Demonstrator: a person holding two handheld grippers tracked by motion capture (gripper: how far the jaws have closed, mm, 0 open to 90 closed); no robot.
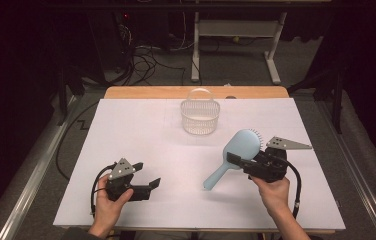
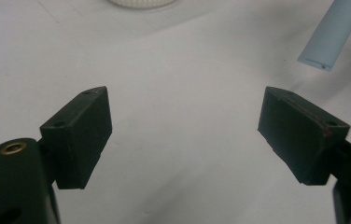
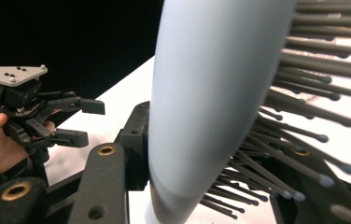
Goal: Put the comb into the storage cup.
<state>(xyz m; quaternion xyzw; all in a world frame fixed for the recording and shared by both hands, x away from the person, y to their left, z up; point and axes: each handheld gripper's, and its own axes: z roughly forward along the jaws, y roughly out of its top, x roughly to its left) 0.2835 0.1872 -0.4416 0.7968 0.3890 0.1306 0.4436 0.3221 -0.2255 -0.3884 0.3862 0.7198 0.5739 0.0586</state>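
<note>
The brush is pinched at its head by the right hand-held gripper, lifted over the surface, probably bound for the basket and needing a forward carry; the left hand-held gripper waits spread, the basket's contents unclear.

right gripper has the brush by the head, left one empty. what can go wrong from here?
1. The right gripper clamps the hairbrush across its head, one side on the bristles; that soft grip may let it twist or slip.
2. The handle hangs low over the table and could catch on it.
3. The basket looks small for the brush and might tip.
</note>
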